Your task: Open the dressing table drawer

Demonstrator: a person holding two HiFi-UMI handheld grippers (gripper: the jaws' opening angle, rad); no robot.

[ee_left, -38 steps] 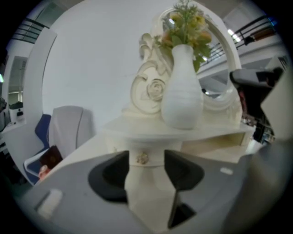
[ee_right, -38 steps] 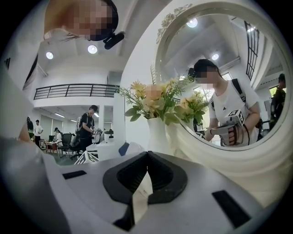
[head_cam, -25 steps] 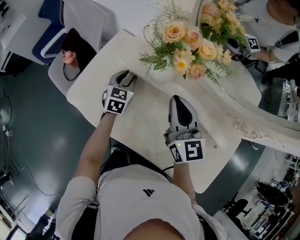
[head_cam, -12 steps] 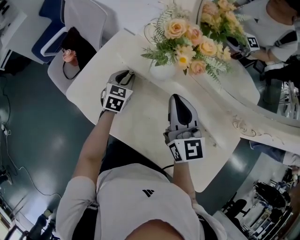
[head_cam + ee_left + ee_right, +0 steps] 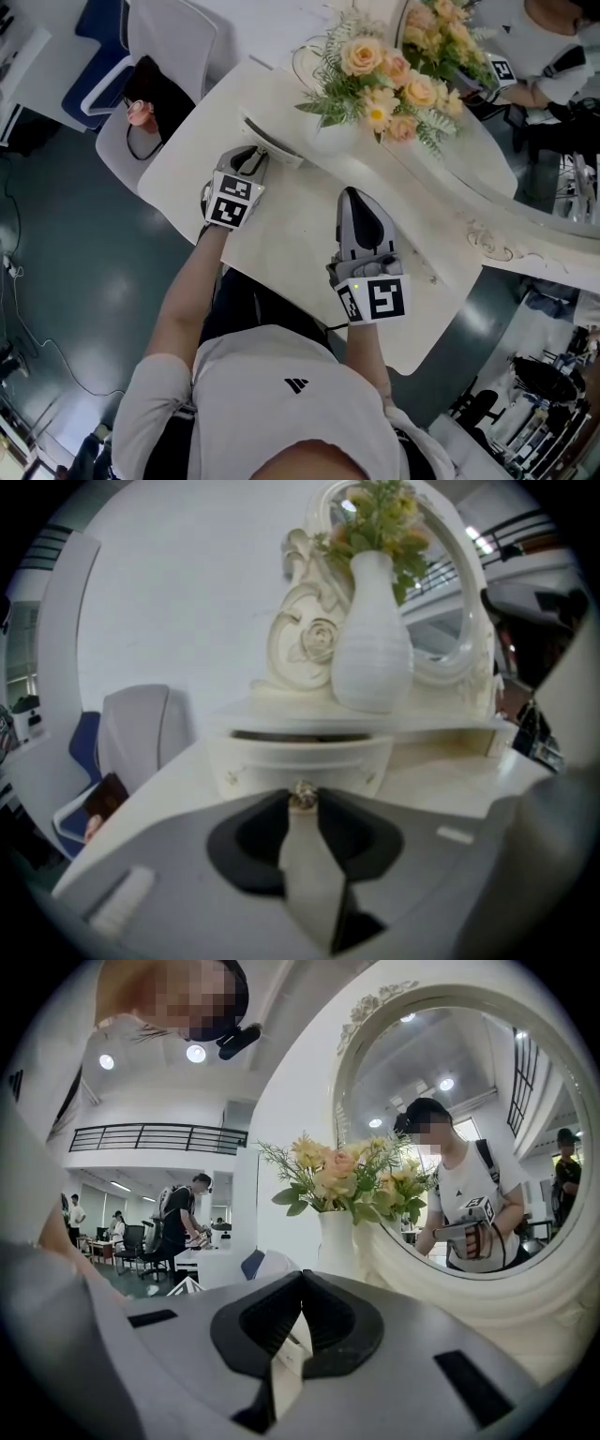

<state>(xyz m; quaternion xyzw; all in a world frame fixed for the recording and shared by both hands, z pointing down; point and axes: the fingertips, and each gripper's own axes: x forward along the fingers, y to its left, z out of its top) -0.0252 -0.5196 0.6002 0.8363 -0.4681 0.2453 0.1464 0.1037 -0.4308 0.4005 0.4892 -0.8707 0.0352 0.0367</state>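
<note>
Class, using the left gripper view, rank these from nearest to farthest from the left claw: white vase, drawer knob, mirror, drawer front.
1. drawer knob: centre, pinched at the tips of the left claw.
2. drawer front: directly behind the knob, a dark gap showing along its top.
3. white vase: on the shelf above the drawer, right of centre.
4. mirror: at the back, behind the vase.

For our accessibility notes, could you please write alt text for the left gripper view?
The left hand-held gripper is shut on the small metal knob of a cream drawer, which stands slightly open. Above it, a white vase of flowers stands before an ornate mirror.
</note>
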